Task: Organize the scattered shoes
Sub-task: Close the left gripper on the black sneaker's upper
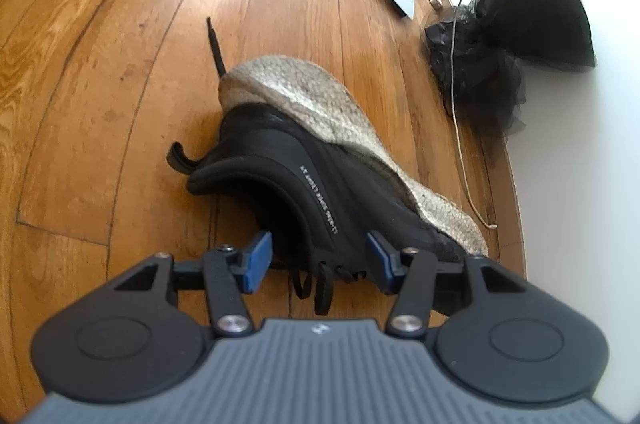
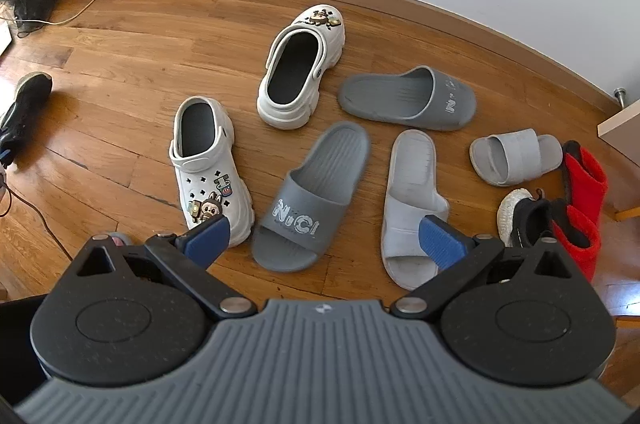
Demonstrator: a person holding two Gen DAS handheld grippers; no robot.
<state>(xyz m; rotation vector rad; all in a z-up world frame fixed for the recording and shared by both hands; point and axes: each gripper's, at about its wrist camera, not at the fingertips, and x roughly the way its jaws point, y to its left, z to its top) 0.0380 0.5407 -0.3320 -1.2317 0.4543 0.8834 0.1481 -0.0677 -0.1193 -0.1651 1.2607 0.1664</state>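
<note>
Black sneaker (image 1: 320, 159) lies on its side between the half-open left gripper (image 1: 316, 260) pads; ungripped.

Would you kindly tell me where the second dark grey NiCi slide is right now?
In the right wrist view, the second dark grey slide lies right of centre, beside the upper white clog, near the baseboard.

The left wrist view is taken low and close, slanting down over a black sneaker (image 1: 320, 159) lying on the wooden floor (image 1: 100, 63). The right wrist view is taken from higher, facing steeply down at scattered slippers. The same sneaker (image 2: 24, 103) is seen at its left edge.
</note>
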